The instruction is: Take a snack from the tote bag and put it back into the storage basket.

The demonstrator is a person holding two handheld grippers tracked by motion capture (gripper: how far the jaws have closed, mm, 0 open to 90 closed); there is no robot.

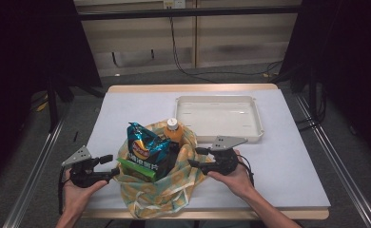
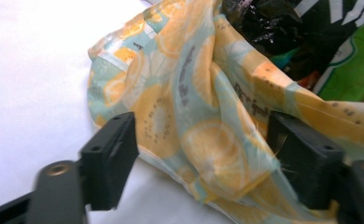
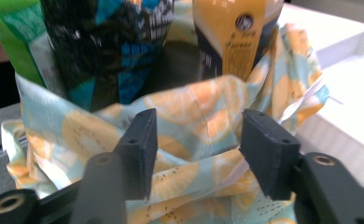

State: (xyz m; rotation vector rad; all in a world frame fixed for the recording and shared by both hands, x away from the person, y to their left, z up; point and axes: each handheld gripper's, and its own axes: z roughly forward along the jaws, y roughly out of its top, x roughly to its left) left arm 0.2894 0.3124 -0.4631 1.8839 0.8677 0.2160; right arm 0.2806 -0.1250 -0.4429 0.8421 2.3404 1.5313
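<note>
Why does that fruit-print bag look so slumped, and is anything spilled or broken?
Nothing looks spilled or broken. The bag sags because it is soft cloth; the chip packet and juice bottle lean inside it, poking out the top.

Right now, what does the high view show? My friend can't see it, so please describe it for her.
A person's two hands hold the left gripper and right gripper, both open, at either side of a yellow citrus-print cloth bag on a white table. Inside stand a blue crisp packet, a green packet and an orange juice bottle. A white plastic tray lies behind.
</note>
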